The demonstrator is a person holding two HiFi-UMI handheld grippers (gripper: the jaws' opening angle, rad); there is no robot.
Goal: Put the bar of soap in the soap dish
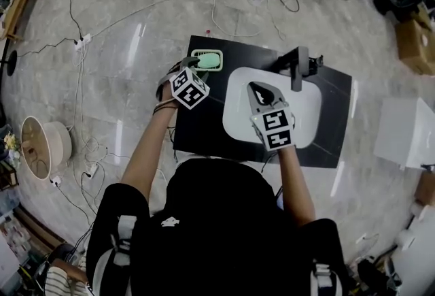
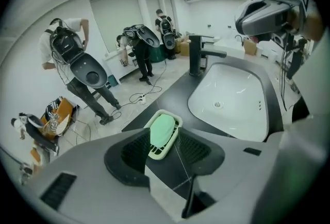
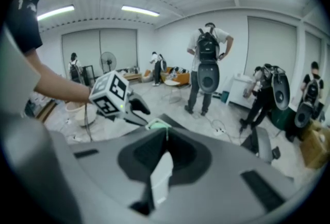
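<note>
Soap bar [image 2: 163, 129]: pale green, lying inside the soap dish [image 2: 155, 154], just ahead of the left gripper [image 2: 164, 140] and framed by the gap between its jaws.
Soap dish: a white slatted tray on the near-left corner of the black table [image 1: 204, 126]. It is in front of and below the left gripper, and beyond the right gripper [image 3: 166, 134], off to that gripper's left.
Left gripper: jaws stand apart, pads clear of both soap and dish, nothing clamped.
Right gripper: jaws seem to meet at the tips, though the wide-angle view leaves a pale sliver showing lower down. Nothing sits between them.
Sink [image 1: 307, 109]: a white basin set in the table, directly under the right gripper and to the right of the left one.
Faucet [image 1: 297, 67]: dark and upright at the sink's far rim, ahead of the right gripper.
People [image 3: 207, 68]: several stand on the floor, well beyond both grippers.
</note>
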